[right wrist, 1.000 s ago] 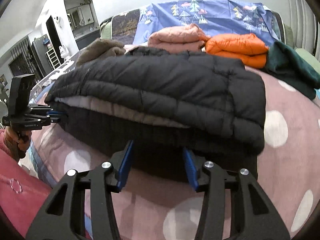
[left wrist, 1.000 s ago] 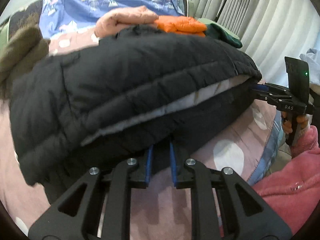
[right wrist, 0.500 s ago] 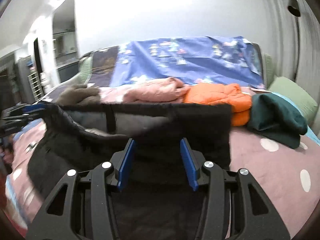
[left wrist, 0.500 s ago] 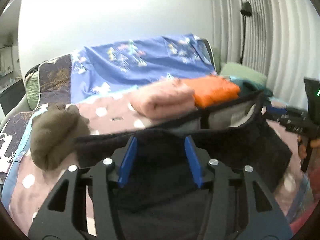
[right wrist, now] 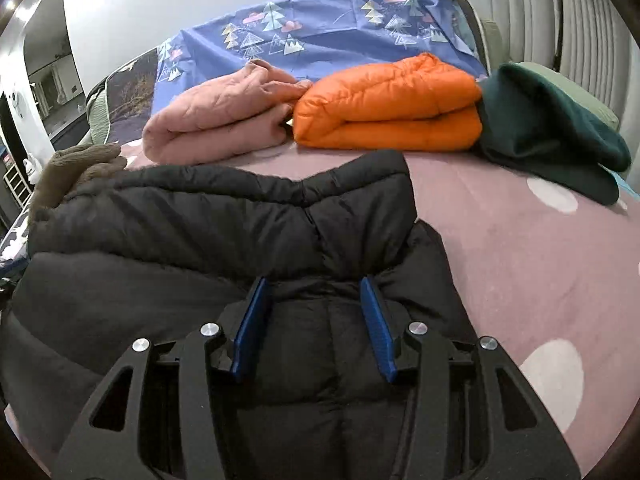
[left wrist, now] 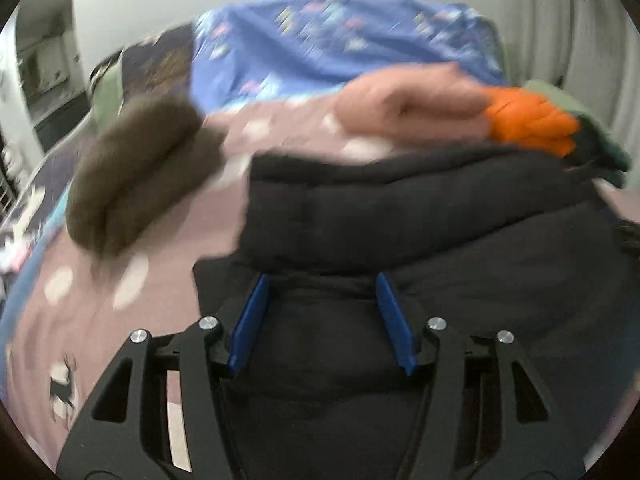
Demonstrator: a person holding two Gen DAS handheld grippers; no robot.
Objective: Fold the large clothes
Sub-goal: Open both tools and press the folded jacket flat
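Note:
A black puffer jacket (left wrist: 400, 208) (right wrist: 180, 220) lies folded on the pink dotted bed cover (right wrist: 520, 240), its collar edge toward the far side. My left gripper (left wrist: 324, 316) hovers over its near part. Its jaws are opening, and the blue pads stand apart with jacket fabric lying loosely between them. My right gripper (right wrist: 316, 324) is at the jacket's right part. A thick bunch of black fabric sits puckered between its pads, which press on it. The left wrist view is blurred by motion.
Folded clothes line the far side of the bed: a pink jacket (right wrist: 216, 120), an orange puffer (right wrist: 392, 100) and a dark green garment (right wrist: 552, 136). A brown fleece bundle (left wrist: 140, 172) lies at the left. A blue patterned sheet (right wrist: 320, 28) covers the headboard.
The jacket's near part was lifted and carried away from me over the rest. My left jaws went from shut on the jacket's edge to apart. Both grippers moved forward.

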